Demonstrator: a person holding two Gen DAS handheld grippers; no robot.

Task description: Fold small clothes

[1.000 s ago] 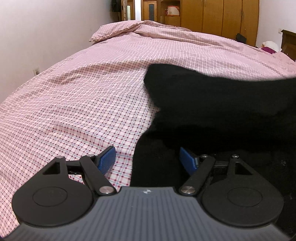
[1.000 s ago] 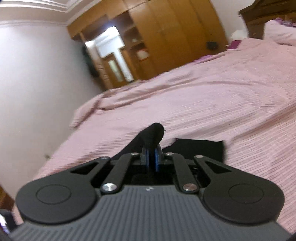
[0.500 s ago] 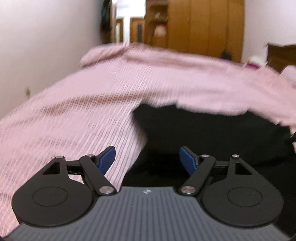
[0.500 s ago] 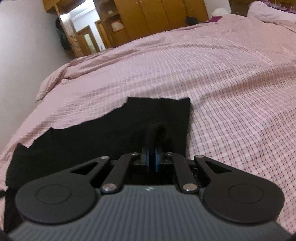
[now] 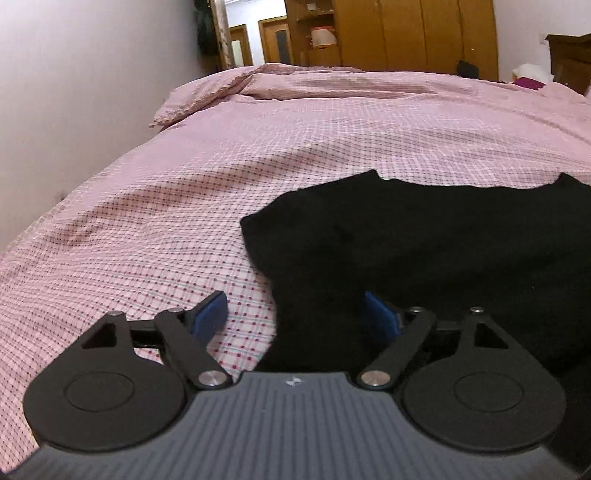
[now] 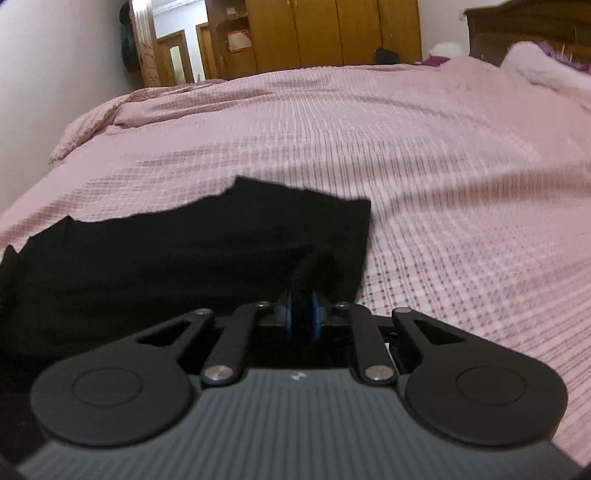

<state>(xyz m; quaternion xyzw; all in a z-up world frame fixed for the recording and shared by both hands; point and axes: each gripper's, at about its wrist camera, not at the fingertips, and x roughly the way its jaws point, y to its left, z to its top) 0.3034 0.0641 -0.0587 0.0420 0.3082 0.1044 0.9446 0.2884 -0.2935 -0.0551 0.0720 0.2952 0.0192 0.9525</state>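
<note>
A black garment (image 5: 424, 251) lies spread on the pink checked bed (image 5: 147, 221). My left gripper (image 5: 291, 306) hovers low over its near left edge, jaws wide and opening further. The cloth's edge lies below the gap, and the blue pads (image 5: 212, 310) touch nothing. In the right wrist view the garment (image 6: 184, 258) lies flat ahead and to the left. My right gripper (image 6: 301, 314) pinches a raised black fold (image 6: 314, 266) of it between its pads, just above the cloth, and its jaws are beginning to part.
The bedspread (image 6: 443, 184) stretches far ahead and to the right. A white wall (image 5: 74, 92) runs along the bed's left side. A rumpled duvet end (image 5: 258, 85), wooden wardrobes (image 5: 406, 33), a dark headboard (image 6: 517, 29) and a pillow (image 6: 546, 70) lie beyond.
The right gripper came down with the pinched cloth onto the bed, so the garment now lies flat instead of hanging raised. The left gripper shifted sideways along the garment's edge and opened slightly.
</note>
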